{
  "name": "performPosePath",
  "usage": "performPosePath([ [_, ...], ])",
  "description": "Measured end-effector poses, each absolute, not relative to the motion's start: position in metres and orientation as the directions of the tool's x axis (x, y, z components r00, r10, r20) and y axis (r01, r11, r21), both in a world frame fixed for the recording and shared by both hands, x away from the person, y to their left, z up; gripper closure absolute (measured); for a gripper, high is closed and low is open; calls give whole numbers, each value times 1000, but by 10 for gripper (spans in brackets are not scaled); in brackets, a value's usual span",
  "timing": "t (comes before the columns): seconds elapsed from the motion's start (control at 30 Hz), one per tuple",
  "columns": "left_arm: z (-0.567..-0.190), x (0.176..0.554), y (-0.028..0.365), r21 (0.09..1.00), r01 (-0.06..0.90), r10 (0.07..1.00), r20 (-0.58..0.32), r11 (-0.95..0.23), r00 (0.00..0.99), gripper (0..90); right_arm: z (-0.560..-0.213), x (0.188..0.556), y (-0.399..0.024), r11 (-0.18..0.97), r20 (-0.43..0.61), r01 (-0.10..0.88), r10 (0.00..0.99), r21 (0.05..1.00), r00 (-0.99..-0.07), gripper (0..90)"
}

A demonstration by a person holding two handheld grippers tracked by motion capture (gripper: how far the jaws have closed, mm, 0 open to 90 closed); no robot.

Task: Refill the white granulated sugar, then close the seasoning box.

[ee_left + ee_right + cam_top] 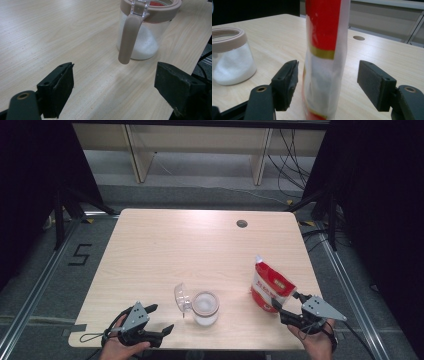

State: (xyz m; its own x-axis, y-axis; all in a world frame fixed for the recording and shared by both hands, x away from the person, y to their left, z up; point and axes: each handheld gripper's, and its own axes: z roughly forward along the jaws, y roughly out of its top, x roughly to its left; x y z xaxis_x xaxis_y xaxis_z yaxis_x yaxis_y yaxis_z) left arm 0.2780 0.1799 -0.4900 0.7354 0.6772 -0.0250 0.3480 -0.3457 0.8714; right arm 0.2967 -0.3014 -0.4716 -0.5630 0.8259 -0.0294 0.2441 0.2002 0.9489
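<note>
A clear jar with a beige rim holds white powder near the table's front edge, its clear lid flipped open to the left. In the left gripper view the jar stands just ahead, a beige latch hanging down its side. My left gripper is open, empty, short of the jar. A red and white bag stands upright at the right. My right gripper is open around the bag, with a gap on each side. The jar sits off to its left.
A round cable hole lies at the table's far right. The table's front edge runs just ahead of both hands. Wooden shelving and floor cables lie beyond the far edge.
</note>
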Motion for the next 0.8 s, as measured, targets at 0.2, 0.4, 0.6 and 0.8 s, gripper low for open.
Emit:
performPosePath([
  [0.2, -489, 278, 182, 875, 340, 673, -22, -344, 739, 157, -473, 290, -304, 213, -31, 263, 828, 941, -560, 315],
  [0.4, -487, 278, 183, 872, 356, 677, -41, -335, 735, 171, -473, 283, -307, 219, -36, 279, 841, 935, -540, 308],
  [0.6, -484, 276, 183, 879, 346, 671, -41, -328, 740, 208, -475, 277, -306, 199, -4, 305, 844, 932, -537, 304],
  [0.8, -480, 272, 184, 888, 350, 686, -56, -297, 725, 438, -475, 274, -309, 225, -38, 291, 845, 930, -533, 304],
])
